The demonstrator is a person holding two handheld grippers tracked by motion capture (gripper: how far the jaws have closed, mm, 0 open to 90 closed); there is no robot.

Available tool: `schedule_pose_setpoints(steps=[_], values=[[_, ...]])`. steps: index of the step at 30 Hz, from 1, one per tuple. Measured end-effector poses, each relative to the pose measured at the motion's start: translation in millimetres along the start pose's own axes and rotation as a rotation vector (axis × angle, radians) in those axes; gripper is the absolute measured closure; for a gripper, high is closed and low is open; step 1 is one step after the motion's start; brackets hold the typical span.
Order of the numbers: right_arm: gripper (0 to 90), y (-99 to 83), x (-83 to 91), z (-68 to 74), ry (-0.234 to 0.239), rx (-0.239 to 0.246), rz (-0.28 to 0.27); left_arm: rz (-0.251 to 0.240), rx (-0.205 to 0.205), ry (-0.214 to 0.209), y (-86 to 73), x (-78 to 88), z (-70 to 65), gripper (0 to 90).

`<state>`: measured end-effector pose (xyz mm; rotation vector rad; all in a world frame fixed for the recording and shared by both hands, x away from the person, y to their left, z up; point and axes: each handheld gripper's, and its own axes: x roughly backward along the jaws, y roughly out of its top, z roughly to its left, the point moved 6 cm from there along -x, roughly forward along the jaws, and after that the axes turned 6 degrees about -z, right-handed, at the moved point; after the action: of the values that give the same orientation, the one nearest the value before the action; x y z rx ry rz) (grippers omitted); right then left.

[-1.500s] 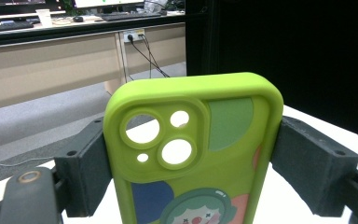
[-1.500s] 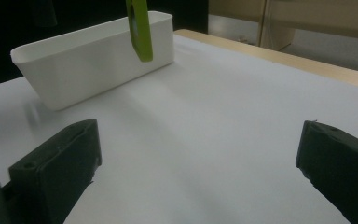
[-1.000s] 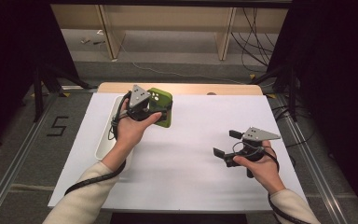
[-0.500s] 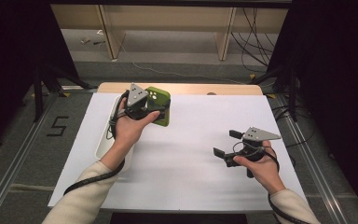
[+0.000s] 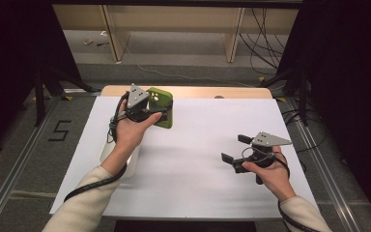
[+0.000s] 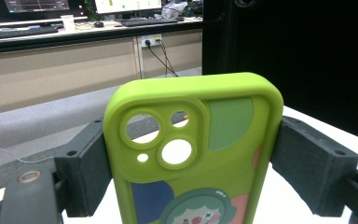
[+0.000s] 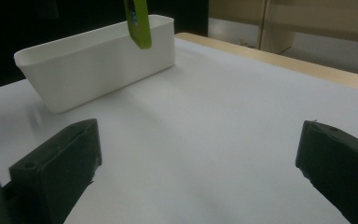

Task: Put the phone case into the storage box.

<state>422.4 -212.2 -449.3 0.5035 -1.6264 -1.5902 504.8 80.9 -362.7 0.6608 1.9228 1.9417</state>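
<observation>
Currently the left gripper (image 6: 191,154) pinches a lime-green phone case (image 6: 193,154) by its two long edges, both pads pressed against its sides, holding it upright above the far left part of the table with its camera cut-outs uppermost. Nearer the front right, the right gripper (image 5: 239,150) hovers with its jaws spread wide and nothing between them, while a white rectangular bin (image 7: 98,60) stands on the table's left edge, just beside the raised case. White sheeting (image 5: 203,154) covers the wooden table (image 5: 193,92), with a grey floor, shelving and loose cables beyond.
</observation>
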Motion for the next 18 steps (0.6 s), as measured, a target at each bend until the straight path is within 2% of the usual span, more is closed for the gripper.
schedule_pose_setpoints(steps=[18], values=[[1.4, 1.0, 4.4, -2.1, 0.001, 0.003, -0.011, -0.005, 0.003, 0.028, 3.1, 3.1, 10.5, 16.9]])
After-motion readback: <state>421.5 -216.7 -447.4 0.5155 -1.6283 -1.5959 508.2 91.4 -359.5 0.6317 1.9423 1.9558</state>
